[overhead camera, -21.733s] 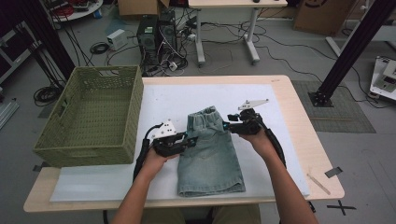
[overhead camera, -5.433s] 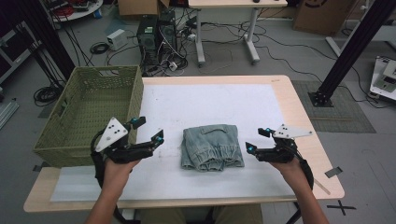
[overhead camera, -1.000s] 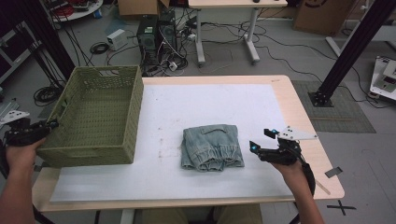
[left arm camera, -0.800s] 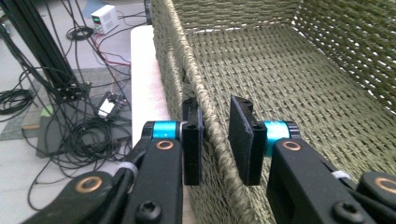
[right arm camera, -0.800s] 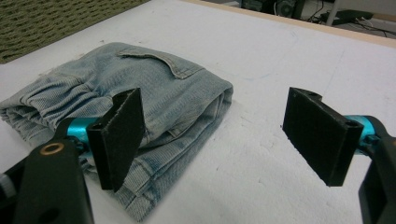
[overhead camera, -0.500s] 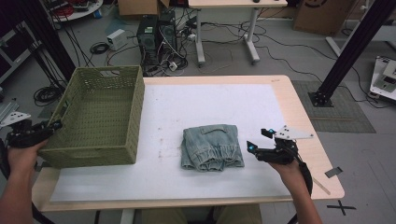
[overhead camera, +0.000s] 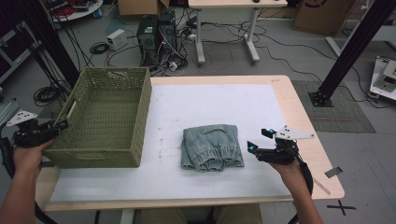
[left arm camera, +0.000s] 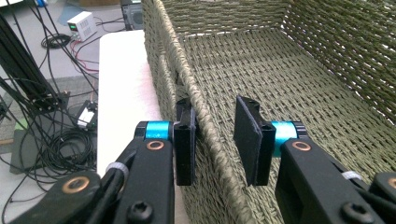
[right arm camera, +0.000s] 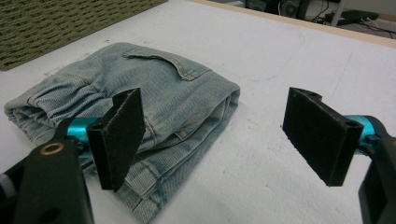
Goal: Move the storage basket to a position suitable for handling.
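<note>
Basket [overhead camera: 105, 119] of green wicker stands at the counter's [overhead camera: 280, 98] nine o'clock edge, and the left claw [overhead camera: 58, 127] sits at the basket's own nine o'clock, astride its outer wall. In the left gripper view that claw [left arm camera: 217, 140] has one pad [left arm camera: 185, 140] outside, close against the woven rim [left arm camera: 205, 126], and the other inside, standing off the weave; its jaws have just been opening and now stand parted around the wall, not pinching it. Folded denim shorts [overhead camera: 211, 147] lie on the white sheet [overhead camera: 210, 102] near the middle of the counter, well apart from the basket at its three o'clock. The right claw [overhead camera: 259, 140] hovers just beside the shorts at their three o'clock — spread wide, holding nothing. In the right gripper view the shorts [right arm camera: 140, 116] lie past that claw's [right arm camera: 219, 140] nine o'clock pad, and bare sheet shows between the two pads.
</note>
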`<state>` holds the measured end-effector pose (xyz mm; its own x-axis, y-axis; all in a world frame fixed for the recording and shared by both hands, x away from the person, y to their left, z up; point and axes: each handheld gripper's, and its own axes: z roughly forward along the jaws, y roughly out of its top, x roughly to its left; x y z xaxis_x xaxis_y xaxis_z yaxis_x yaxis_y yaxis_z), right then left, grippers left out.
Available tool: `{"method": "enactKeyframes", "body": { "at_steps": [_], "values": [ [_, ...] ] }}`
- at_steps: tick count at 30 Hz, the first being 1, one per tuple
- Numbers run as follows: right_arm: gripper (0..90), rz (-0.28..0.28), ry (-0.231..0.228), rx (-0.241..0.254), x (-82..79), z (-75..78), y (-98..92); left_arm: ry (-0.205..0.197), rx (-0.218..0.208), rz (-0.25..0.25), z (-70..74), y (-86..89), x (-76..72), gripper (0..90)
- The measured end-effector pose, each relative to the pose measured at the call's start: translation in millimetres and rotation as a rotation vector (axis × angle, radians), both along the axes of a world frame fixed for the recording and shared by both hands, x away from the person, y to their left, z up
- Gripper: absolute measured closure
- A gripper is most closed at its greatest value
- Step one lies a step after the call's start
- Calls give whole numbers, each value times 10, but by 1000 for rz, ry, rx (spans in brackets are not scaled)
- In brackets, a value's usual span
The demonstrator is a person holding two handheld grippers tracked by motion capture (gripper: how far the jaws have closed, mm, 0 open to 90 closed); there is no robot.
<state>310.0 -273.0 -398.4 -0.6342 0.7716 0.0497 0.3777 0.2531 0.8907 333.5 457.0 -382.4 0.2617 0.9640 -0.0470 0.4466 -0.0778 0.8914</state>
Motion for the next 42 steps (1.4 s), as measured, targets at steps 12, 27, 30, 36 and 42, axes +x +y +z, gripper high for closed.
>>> {"method": "enactKeyframes", "body": {
  "at_steps": [12, 27, 30, 36, 42],
  "values": [
    [213, 8, 3, 2, -2, -4, 3, 7, -31, -3, -1, -101, -28, 657],
    [213, 20, 6, 11, 58, -15, -57, -132, -123, 121, 316, -32, -298, 277],
    [213, 24, 14, 14, 77, -16, -77, -146, -116, 106, 375, -78, -331, 260],
    [213, 32, 12, 11, 112, -8, -126, -181, -137, 40, 596, -331, -440, 247],
    [213, 36, 11, 15, 107, 6, -172, -212, -140, 1, 704, -596, -478, 234]
  ]
}}
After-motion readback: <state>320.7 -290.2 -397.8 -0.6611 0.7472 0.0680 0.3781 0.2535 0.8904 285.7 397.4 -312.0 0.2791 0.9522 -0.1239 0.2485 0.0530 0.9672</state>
